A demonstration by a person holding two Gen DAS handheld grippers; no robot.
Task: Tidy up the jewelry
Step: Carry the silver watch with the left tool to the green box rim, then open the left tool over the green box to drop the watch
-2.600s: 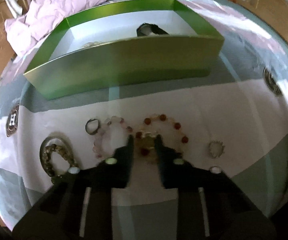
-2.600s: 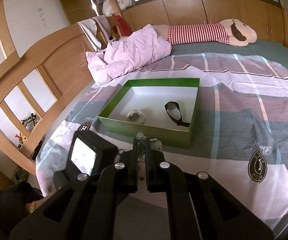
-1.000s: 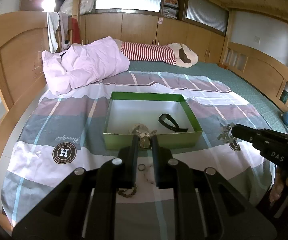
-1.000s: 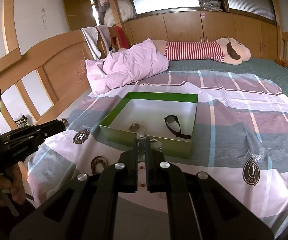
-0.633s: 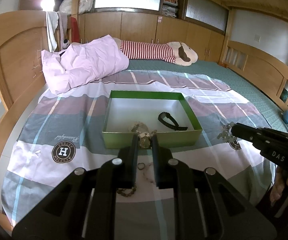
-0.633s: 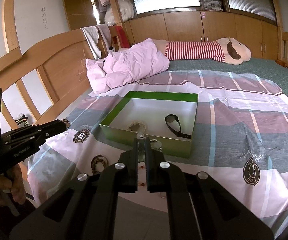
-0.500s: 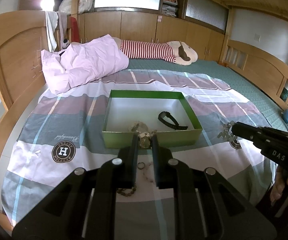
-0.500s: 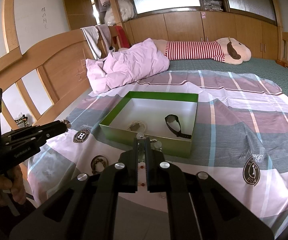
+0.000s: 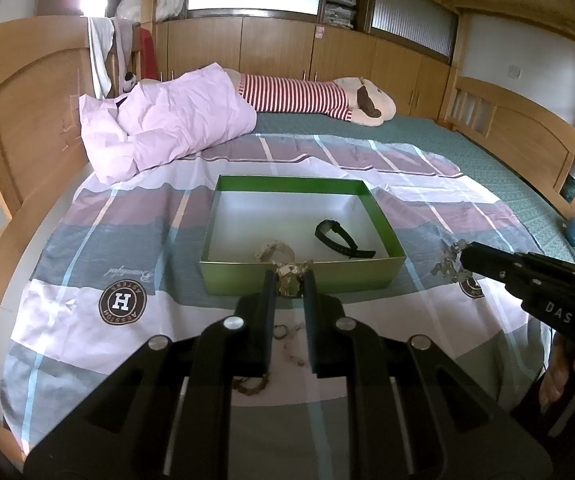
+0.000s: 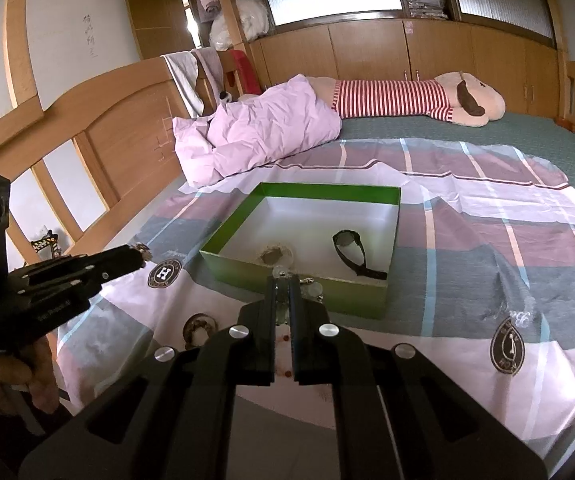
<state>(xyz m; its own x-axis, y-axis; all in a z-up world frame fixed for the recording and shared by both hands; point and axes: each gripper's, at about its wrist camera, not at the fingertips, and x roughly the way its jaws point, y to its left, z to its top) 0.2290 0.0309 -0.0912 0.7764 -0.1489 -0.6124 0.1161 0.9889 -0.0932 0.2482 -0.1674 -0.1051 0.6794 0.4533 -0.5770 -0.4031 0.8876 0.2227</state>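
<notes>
Wooden cabinets and a headboard frame a bed spread with a striped sheet (image 9: 99, 236); on it sits a green box (image 9: 299, 278), already holding a black watch (image 9: 341, 238) and a pale bracelet (image 9: 275, 251). Both tongs hang above the sheet, short of the box; the left gripper (image 9: 289, 280) is clenched on a small gold-toned piece (image 9: 290, 274), and the right gripper (image 10: 283, 286) is pinched tight on a clear beaded strand (image 10: 311, 288). Neither piece is in the box yet. More jewelry lies loose on the sheet below: a small ring (image 9: 280, 331), a dark chain bracelet (image 9: 251, 385), and a round bangle (image 10: 200, 326). The sorting looks under way, with several pieces left.
</notes>
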